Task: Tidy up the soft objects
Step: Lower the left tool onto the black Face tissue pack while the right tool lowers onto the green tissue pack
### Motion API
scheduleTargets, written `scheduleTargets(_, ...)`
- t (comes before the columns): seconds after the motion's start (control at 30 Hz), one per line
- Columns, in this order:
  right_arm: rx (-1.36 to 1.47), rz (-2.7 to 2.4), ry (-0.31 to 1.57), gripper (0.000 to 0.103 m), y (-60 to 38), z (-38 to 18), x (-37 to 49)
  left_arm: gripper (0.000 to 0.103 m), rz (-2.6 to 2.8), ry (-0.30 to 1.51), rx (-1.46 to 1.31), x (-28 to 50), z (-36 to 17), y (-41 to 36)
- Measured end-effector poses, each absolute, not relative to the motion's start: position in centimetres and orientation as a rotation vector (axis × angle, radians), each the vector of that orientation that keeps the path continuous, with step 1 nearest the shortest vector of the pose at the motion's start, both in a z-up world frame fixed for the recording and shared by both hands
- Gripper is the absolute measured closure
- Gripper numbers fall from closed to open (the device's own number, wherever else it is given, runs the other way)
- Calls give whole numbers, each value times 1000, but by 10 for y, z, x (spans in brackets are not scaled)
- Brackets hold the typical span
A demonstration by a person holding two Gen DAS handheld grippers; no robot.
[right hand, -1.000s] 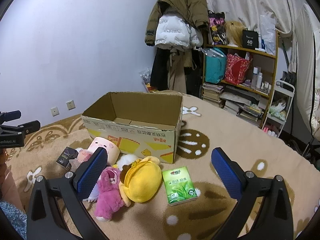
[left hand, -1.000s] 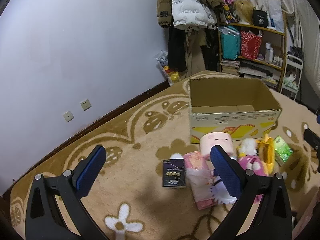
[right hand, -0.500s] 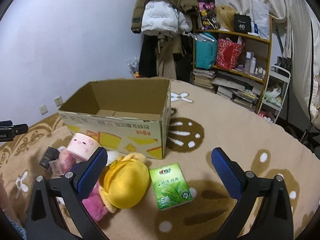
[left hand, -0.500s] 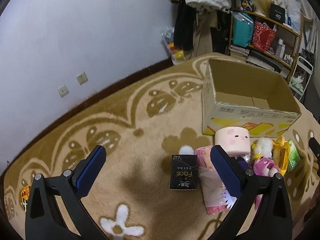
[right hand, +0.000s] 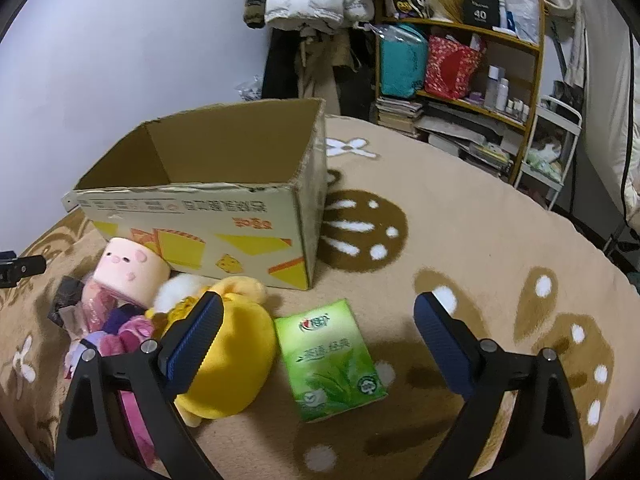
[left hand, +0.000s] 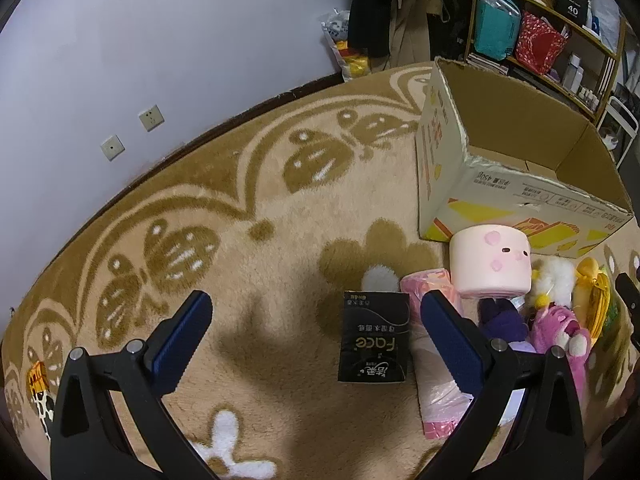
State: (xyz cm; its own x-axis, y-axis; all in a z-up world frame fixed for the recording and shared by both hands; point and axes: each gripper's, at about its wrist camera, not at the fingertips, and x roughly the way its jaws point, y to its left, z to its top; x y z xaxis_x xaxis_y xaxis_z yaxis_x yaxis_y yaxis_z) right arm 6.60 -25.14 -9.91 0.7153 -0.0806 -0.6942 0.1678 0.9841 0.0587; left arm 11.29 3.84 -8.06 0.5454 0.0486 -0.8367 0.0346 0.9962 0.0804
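The green tissue pack (right hand: 331, 354) lies on the rug right between the wide-open right tongs (right hand: 316, 334), long side pointing ahead, while the open, empty left tongs (left hand: 316, 330) hang over the black pack (left hand: 374, 340).

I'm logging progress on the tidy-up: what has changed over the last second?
Both hand-held grippers came lower and closer: the left hand-held gripper toward the black tissue pack, the right hand-held gripper toward the green tissue pack. Both remain open, holding nothing. The toys and cardboard box have not moved.
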Motion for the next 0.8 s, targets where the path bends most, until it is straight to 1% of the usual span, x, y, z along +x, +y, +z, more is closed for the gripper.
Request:
scheduleTargets(0.27, 139, -175, 831, 5, -258, -114, 75, 0, -28, 1054, 45, 118, -94, 38)
scheduleTargets(0.7, 136, -194, 917, 6, -261, -133, 84, 0, -41, 1147, 95, 127, -116, 27)
scheduleTargets(0.8, 141, -187, 927, 8, -262, -135, 85, 0, -27, 1171, 139, 128, -124, 24)
